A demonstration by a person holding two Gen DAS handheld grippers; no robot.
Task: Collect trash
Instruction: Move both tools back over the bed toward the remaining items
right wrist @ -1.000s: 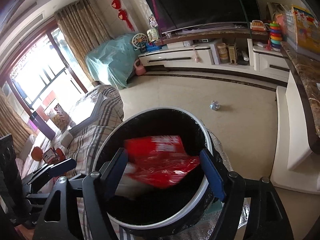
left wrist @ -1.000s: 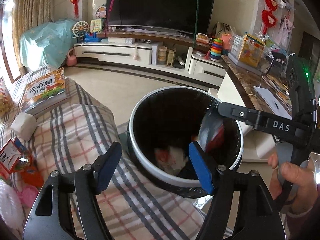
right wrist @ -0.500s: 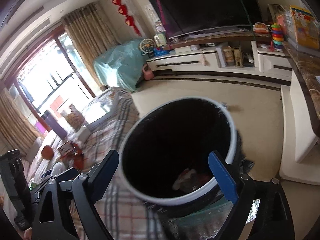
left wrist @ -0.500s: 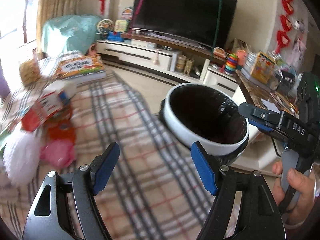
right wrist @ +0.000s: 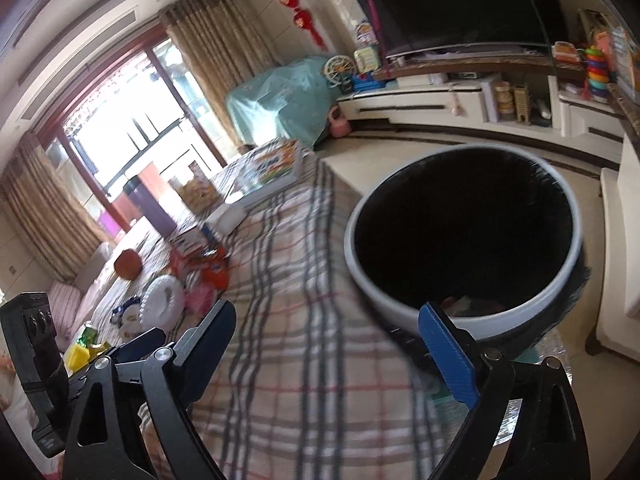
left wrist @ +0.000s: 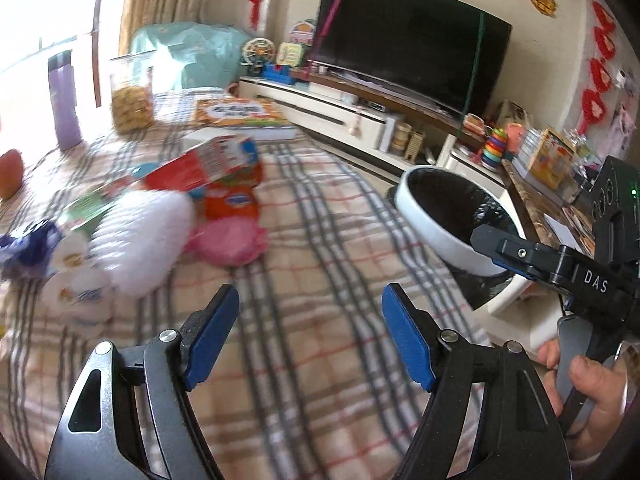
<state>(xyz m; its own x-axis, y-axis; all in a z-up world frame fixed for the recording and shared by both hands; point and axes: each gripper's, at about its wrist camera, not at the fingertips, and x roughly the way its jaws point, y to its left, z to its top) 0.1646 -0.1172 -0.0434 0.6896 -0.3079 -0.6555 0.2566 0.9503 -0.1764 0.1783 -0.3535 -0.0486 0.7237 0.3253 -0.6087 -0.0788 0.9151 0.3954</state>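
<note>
A white-rimmed trash bin (left wrist: 436, 224) with a black liner stands at the right end of the plaid-covered table (left wrist: 320, 240); it also shows in the right wrist view (right wrist: 464, 248), with some trash at its bottom. Loose trash lies on the cloth: a red-and-white carton (left wrist: 200, 164), an orange wrapper (left wrist: 232, 204), a pink wad (left wrist: 228, 240), a white fluffy piece (left wrist: 140, 236). My left gripper (left wrist: 310, 336) is open and empty above the cloth. My right gripper (right wrist: 332, 344) is open and empty beside the bin.
A book (left wrist: 244, 116), a snack jar (left wrist: 130, 98), a purple bottle (left wrist: 64, 108) and an orange (right wrist: 127, 263) sit farther along the table. A TV (left wrist: 408, 52) on a low cabinet stands across the floor. A marble counter (left wrist: 552, 208) is at the right.
The red packet left my right gripper and dropped into the bin. Both grippers have swung left, away from the bin, toward the trash on the cloth.
</note>
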